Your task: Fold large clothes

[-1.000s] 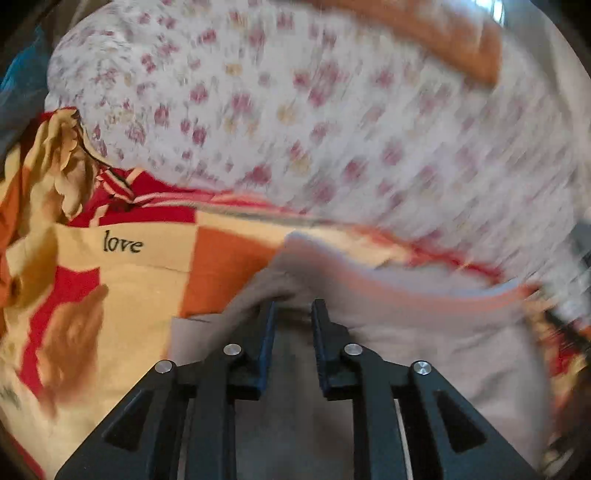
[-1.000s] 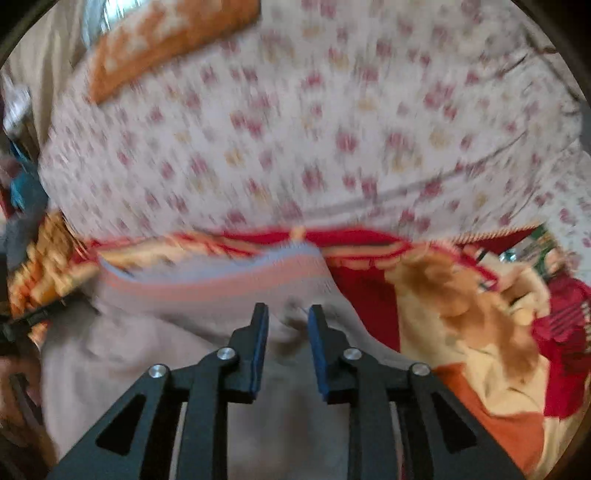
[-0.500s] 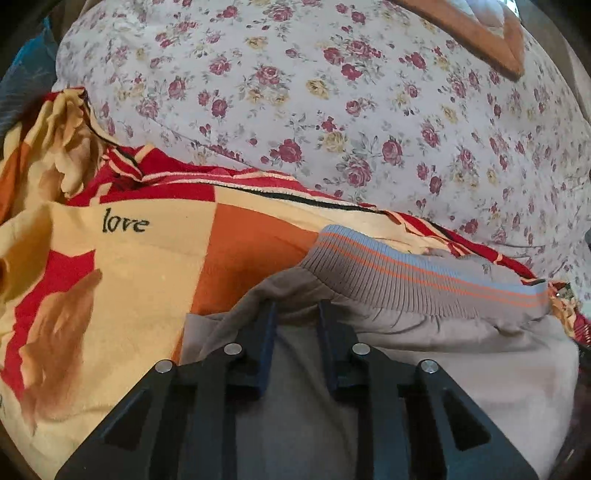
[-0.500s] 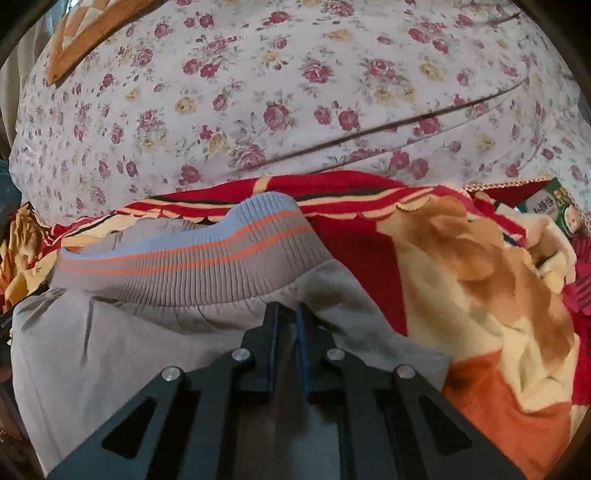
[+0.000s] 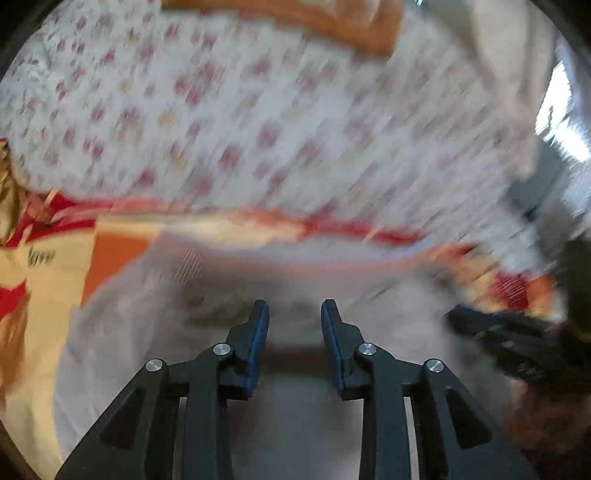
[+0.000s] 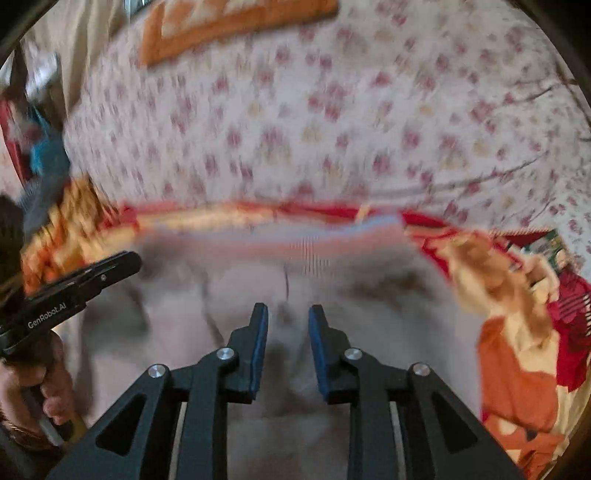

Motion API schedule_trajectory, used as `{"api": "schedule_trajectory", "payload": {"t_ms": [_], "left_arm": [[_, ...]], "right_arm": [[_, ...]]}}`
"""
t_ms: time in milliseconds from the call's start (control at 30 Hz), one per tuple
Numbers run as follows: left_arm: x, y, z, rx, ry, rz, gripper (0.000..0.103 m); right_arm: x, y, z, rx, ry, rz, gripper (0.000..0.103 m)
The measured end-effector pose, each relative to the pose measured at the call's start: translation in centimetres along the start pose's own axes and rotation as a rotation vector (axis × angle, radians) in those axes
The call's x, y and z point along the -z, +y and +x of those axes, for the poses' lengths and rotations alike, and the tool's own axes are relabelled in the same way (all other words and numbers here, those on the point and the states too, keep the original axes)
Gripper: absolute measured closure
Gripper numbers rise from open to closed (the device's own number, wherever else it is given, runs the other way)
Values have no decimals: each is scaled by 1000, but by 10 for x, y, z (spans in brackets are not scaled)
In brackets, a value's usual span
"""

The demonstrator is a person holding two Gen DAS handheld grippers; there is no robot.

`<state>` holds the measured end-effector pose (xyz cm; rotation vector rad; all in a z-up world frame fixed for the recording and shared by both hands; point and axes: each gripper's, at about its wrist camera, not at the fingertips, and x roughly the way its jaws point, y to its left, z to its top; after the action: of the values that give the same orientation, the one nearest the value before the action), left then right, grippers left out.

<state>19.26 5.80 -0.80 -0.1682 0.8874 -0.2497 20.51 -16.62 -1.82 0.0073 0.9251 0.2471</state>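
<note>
A grey garment (image 5: 295, 406) with a ribbed, orange-striped band (image 5: 295, 254) lies flat on a yellow, orange and red blanket (image 5: 48, 295). It also shows in the right wrist view (image 6: 295, 288). My left gripper (image 5: 294, 314) is open above the grey cloth and holds nothing. My right gripper (image 6: 288, 317) is open above the same cloth, also empty. The left gripper's body (image 6: 70, 291) shows at the left of the right wrist view. Both views are motion-blurred.
A white floral bedsheet (image 5: 258, 122) covers the bed beyond the blanket, also in the right wrist view (image 6: 332, 122). An orange-patterned pillow (image 6: 236, 22) lies at the far end. A small printed packet (image 6: 554, 247) sits at the right by the blanket.
Both grippers have opened and let go of the grey garment, which now lies flat. Both have drawn back and up; the views have become blurred.
</note>
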Motion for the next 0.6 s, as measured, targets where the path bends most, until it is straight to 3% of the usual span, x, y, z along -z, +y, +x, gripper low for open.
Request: {"api": "schedule_trajectory", "payload": {"t_ms": [67, 133, 267, 333, 400, 533, 600], "left_arm": [[8, 15, 32, -103, 90, -32, 79], [4, 20, 34, -98, 58, -51, 79], [6, 12, 34, -118, 49, -23, 77], [4, 15, 33, -88, 52, -37, 72], [4, 18, 34, -56, 55, -46, 66], [5, 19, 32, -32, 60, -50, 63], [0, 21, 20, -50, 28, -65, 63]], "right_arm": [[3, -9, 27, 18, 66, 14, 80], [6, -17, 52, -12, 118, 10, 79], [10, -12, 50, 4, 67, -10, 72], [12, -13, 49, -29, 66, 7, 63], [11, -16, 50, -93, 64, 32, 46], [3, -16, 28, -126, 55, 58, 48], [-7, -19, -2, -140, -51, 42, 44]]}}
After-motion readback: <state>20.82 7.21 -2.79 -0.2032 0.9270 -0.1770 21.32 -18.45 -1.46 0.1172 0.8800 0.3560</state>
